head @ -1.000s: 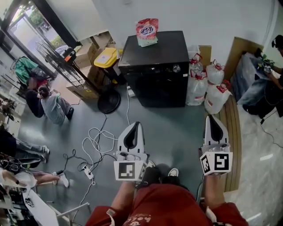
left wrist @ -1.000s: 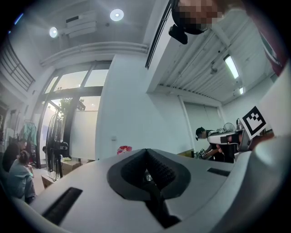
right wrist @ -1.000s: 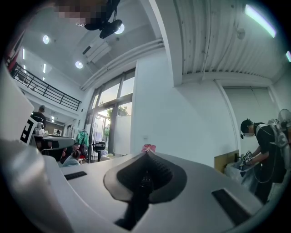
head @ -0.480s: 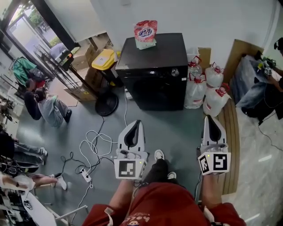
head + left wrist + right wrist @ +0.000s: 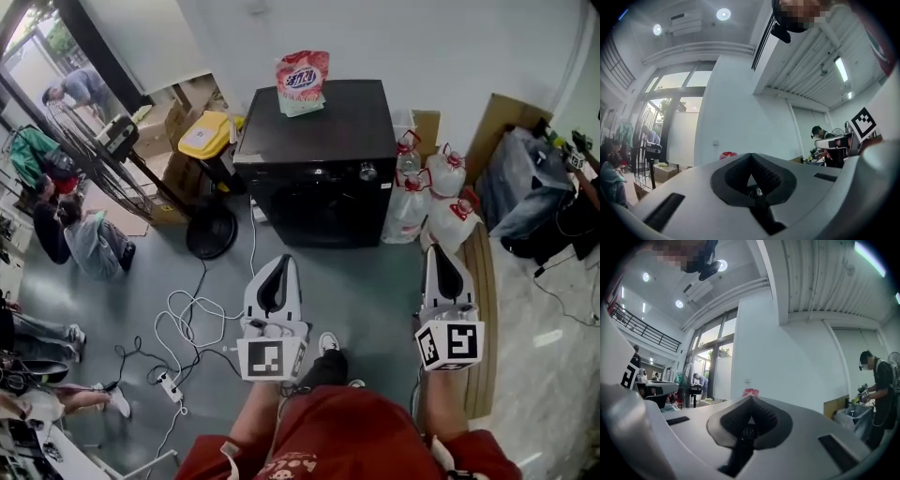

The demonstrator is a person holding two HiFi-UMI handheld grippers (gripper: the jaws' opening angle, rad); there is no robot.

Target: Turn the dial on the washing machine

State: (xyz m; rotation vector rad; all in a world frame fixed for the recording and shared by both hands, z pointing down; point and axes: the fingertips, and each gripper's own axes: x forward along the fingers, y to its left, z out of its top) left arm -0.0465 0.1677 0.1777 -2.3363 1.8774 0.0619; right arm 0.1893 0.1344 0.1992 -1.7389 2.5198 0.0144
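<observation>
Silver dial (image 5: 367,172) — well beyond right hand-held gripper (image 5: 440,250).

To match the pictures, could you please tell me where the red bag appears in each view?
Head view: red bag, top centre, on the washing machine.
Left gripper view: bag below and left of centre.
Right gripper view: bag just below centre.
Shared landmark: white wall behind it.

The black box-shaped washing machine (image 5: 319,141) has a smooth casing with a faint sheen, and its small round dial (image 5: 367,172) looks like bright metal. The red-and-white detergent bag (image 5: 302,82) is glossy plastic film. The grey floor (image 5: 375,281) is smooth and dully shiny. The left gripper (image 5: 284,260) and right gripper (image 5: 439,248) have smooth white plastic shells, and their jaws carry dark, ribbed, matt pads (image 5: 768,177). The person's red shorts (image 5: 356,436) are soft cloth.
</observation>
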